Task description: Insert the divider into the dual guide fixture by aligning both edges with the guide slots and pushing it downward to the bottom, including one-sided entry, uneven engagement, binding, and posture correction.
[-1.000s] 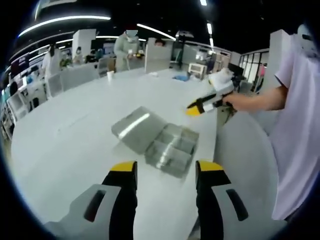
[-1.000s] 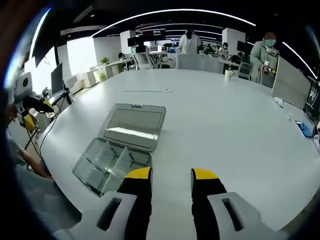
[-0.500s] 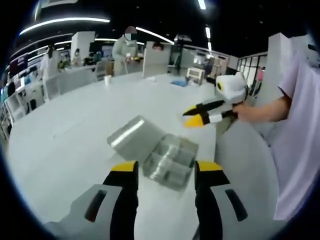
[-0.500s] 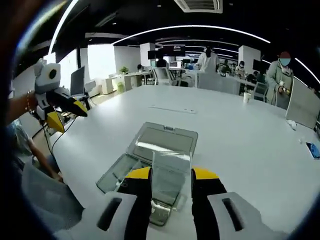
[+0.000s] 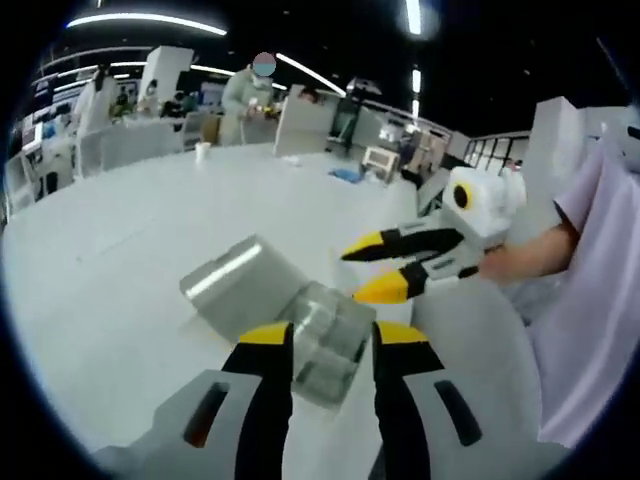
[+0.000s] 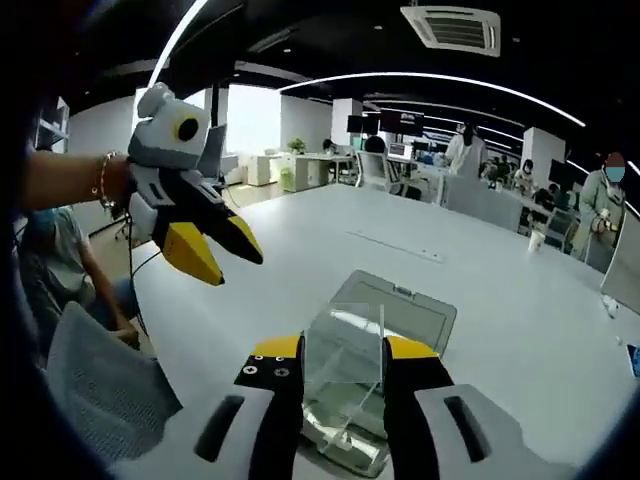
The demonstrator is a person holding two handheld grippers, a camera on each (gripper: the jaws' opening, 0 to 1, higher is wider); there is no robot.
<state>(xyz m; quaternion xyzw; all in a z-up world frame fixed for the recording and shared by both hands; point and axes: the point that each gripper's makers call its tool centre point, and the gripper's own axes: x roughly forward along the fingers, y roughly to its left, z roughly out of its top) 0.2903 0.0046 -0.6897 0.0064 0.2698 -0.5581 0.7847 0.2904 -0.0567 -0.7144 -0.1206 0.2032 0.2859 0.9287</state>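
A clear plastic box lies on the white table, its lid (image 5: pixel 232 283) flung open beside the compartment base (image 5: pixel 326 345). In the right gripper view the lid (image 6: pixel 398 316) lies behind the base (image 6: pixel 346 436). My right gripper (image 6: pixel 343 350) is shut on the clear divider (image 6: pixel 343 345), held upright above the box. My left gripper (image 5: pixel 331 336) hangs in the air with its jaws apart and nothing in them, the box lying beyond its tips. The right gripper (image 5: pixel 366 270) comes in from the right; the left gripper (image 6: pixel 216 248) hovers at the upper left.
The table's rounded edge (image 5: pixel 470 330) runs close beside the box, with a person's sleeve (image 5: pixel 590 300) just past it. A seated person (image 6: pixel 45 270) is at the left edge. A cup (image 5: pixel 203 150) stands far back, near desks and standing people.
A second ago my right jaws were empty over the box; now they hold the divider lifted above it. The left jaws have narrowed, and the two grippers stand closer together.
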